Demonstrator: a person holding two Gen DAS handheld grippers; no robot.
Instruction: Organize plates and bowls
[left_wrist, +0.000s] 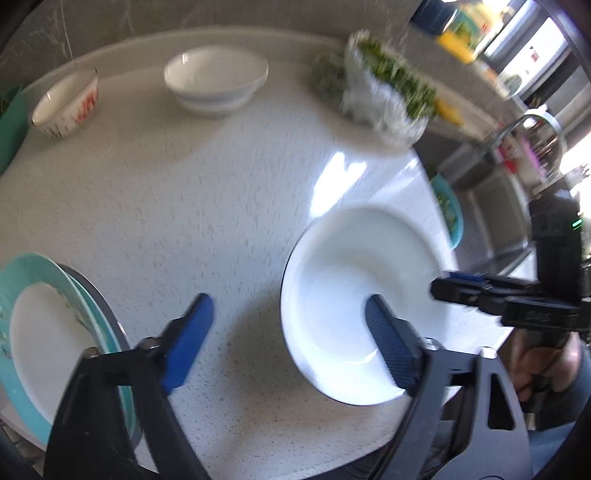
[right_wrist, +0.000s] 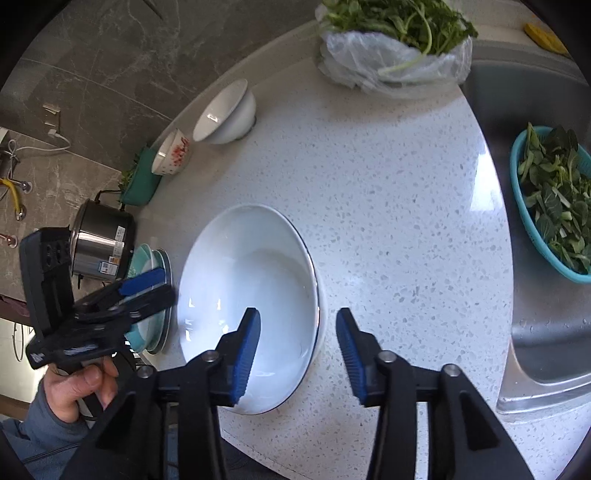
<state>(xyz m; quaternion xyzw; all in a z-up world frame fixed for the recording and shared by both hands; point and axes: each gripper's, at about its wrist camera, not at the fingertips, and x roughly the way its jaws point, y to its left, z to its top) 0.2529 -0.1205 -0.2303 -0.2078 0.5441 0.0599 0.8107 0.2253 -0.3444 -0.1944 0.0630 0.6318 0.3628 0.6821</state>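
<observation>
Two grippers over speckled counter (right_wrist: 388, 206). Far left: teal plates (left_wrist: 22, 280) stacked w/ a white one at counter edge. Left gripper (left_wrist: 284, 332) spread wide, nothing between pads, hanging btwn plate stack & big white bowl (right_wrist: 247, 280). Right gripper (right_wrist: 297, 354) partly open, straddling bowl's near rim, pads not pressing. Back: patterned small bowl (right_wrist: 171, 157), then white bowl (right_wrist: 225, 114), both on counter.

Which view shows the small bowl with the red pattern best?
The left wrist view: the small bowl sits at the far left of the counter, larger, with its rim and red pattern visible, though slightly blurred. The right wrist view shows it sharper but smaller, beside the white bowl.
</observation>
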